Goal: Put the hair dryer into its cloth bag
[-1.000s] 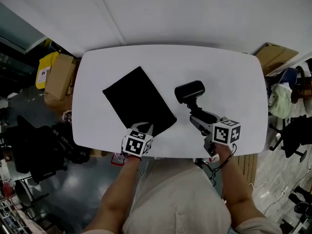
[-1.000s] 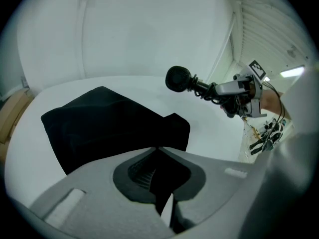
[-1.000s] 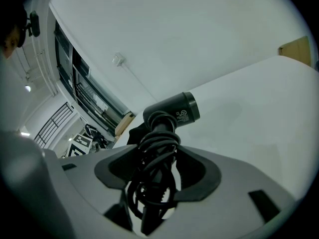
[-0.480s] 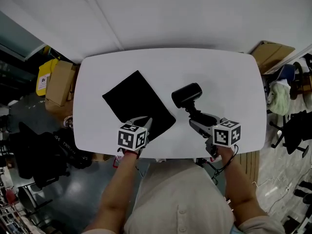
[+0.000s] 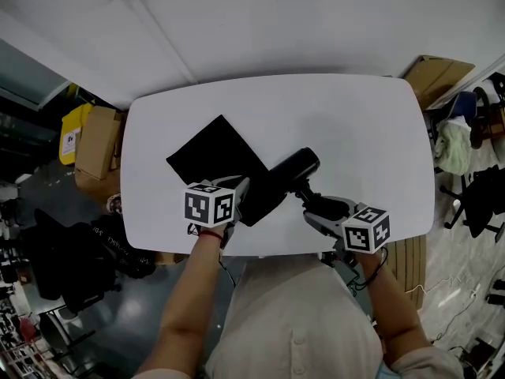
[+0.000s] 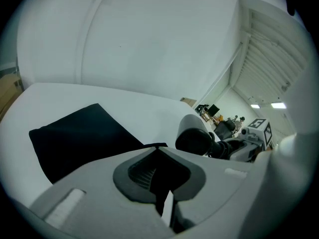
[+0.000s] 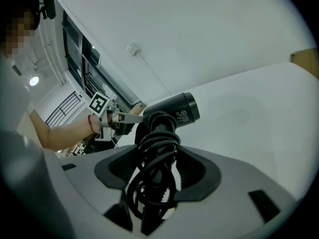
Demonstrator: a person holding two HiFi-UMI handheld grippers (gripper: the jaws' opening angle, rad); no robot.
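Observation:
A black cloth bag [image 5: 209, 155] lies flat on the white table [image 5: 355, 125], left of centre. My left gripper [image 5: 239, 186] is shut on the bag's near edge and holds that edge raised; in the left gripper view the black cloth [image 6: 79, 138] runs up into the closed jaws of the left gripper [image 6: 155, 148]. My right gripper [image 5: 312, 204] is shut on the black hair dryer's [image 5: 293, 168] handle, which has its cord [image 7: 154, 173] wound round it. The barrel [image 7: 174, 108] points left, right beside the lifted bag edge. I cannot tell whether its tip is inside.
Cardboard boxes [image 5: 95, 125] and a yellow container [image 5: 71, 125] stand on the floor left of the table. Dark bags [image 5: 63, 251] lie lower left. Another box [image 5: 438, 73] and chairs with clothes [image 5: 454, 148] are at the right. The table's far and right parts are bare.
My left gripper has risen and lifted the bag's near edge. My right gripper has carried the hair dryer left, so its barrel now reaches the bag's raised edge.

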